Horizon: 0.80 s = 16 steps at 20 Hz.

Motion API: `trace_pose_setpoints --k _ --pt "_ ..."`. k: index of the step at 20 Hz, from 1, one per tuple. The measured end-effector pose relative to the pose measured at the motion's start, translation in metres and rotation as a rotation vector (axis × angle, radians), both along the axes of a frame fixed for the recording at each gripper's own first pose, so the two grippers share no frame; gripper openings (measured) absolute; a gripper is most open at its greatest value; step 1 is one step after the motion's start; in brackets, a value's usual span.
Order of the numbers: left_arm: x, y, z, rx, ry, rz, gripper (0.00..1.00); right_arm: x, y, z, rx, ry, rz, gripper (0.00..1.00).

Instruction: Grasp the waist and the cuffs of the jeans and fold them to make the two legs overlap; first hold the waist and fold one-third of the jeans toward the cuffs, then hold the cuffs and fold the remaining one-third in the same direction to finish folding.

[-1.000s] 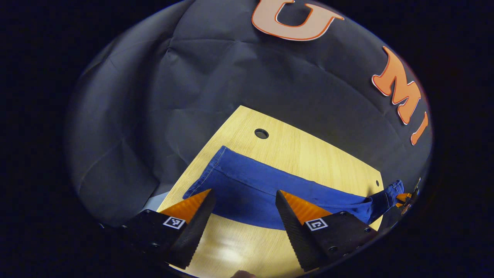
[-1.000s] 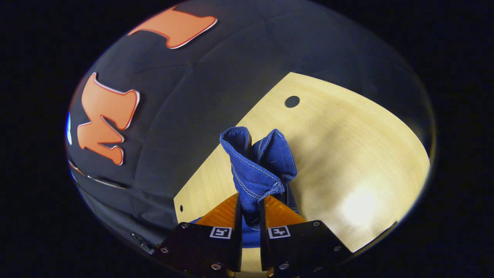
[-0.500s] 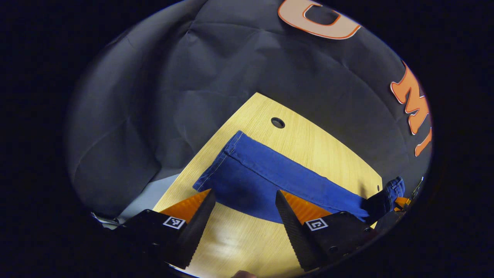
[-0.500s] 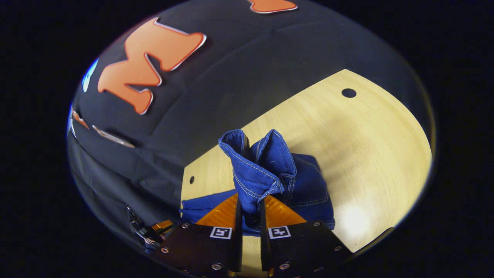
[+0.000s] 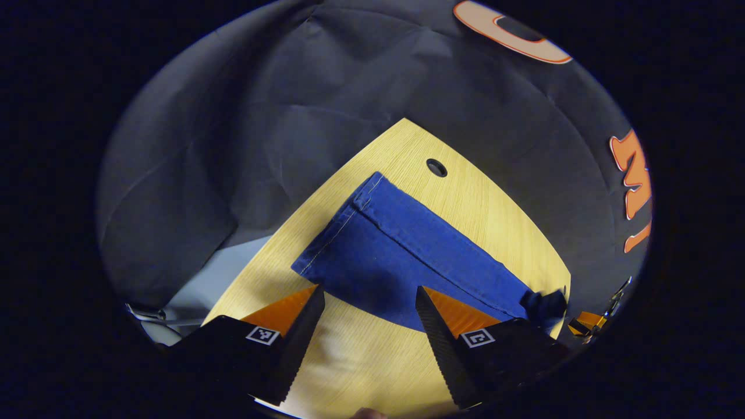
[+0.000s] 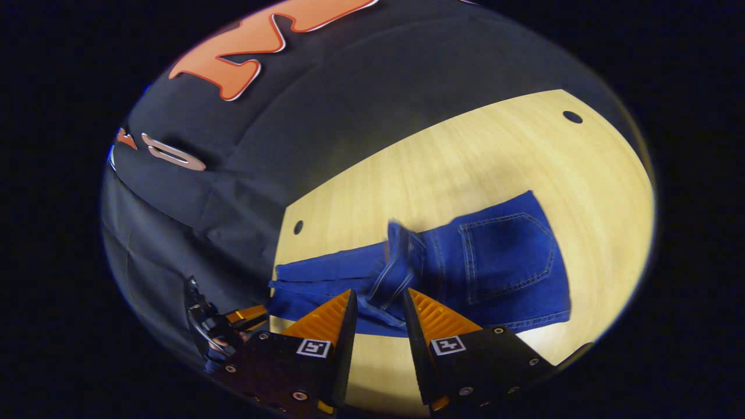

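I have the jeans (image 5: 401, 256) lying flat on the wooden worktop (image 5: 361, 361), and I place everything else by them. In the left gripper view they run as one long blue band, the hemmed cuffs (image 5: 340, 224) at the end nearest the round hole (image 5: 436, 167) in the worktop, the rest stretching away toward the far corner. My left tool (image 5: 366, 302) hovers over the near long edge of the jeans with its fingers spread wide apart, and nothing sits between them. Bare wood shows beneath the gap.

In the right gripper view the waist end of the jeans (image 6: 465, 273) lies spread with a back pocket (image 6: 506, 256) facing up. A bunched, upright fold of denim (image 6: 398, 262) stands just beyond my right tool (image 6: 377, 299), between the pocket area and the legs. The fingers of this tool are parted by a moderate gap; the rumpled cloth lies in front of and partly between the tips, yet I cannot tell whether either finger touches it. Beside the leg end of the jeans, at the worktop's edge, the other tool (image 6: 224, 326) shows in part.
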<state>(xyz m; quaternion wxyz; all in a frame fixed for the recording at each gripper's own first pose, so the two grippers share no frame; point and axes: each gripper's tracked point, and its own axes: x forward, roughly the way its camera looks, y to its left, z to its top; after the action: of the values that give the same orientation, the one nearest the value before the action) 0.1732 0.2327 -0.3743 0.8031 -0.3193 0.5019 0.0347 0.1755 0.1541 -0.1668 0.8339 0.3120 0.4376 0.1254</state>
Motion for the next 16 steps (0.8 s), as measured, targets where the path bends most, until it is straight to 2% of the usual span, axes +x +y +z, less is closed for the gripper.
trace_pose_setpoints --k 1,2,3,4,8,10,13,16 --pt "-0.001 0.002 -0.002 -0.027 0.009 0.014 0.97 -0.001 0.002 -0.001 -0.008 -0.004 0.002 0.5" --pt "-0.003 0.004 -0.007 -0.057 0.017 0.03 0.97 -0.002 0.004 0.001 -0.016 -0.009 0.003 0.55" --pt "-0.005 0.007 -0.009 -0.086 0.025 0.048 0.97 -0.003 0.003 0.003 -0.021 -0.014 -0.001 0.47" --pt "-0.005 0.011 -0.011 -0.107 0.031 0.065 0.97 -0.001 0.001 0.005 -0.027 -0.018 -0.011 0.64" --pt "0.0 0.012 -0.024 -0.175 0.049 0.107 0.97 -0.002 -0.021 0.014 -0.065 -0.042 -0.072 0.8" --pt "0.009 0.009 -0.031 -0.223 0.046 0.13 0.97 -0.004 -0.03 0.019 -0.07 -0.047 -0.1 0.84" --pt "0.027 0.002 -0.034 -0.254 0.01 0.148 0.95 -0.011 -0.042 0.026 -0.073 -0.055 -0.148 0.84" --pt "0.041 -0.002 -0.034 -0.258 -0.027 0.113 0.93 -0.018 -0.053 0.029 -0.068 -0.048 -0.194 0.84"
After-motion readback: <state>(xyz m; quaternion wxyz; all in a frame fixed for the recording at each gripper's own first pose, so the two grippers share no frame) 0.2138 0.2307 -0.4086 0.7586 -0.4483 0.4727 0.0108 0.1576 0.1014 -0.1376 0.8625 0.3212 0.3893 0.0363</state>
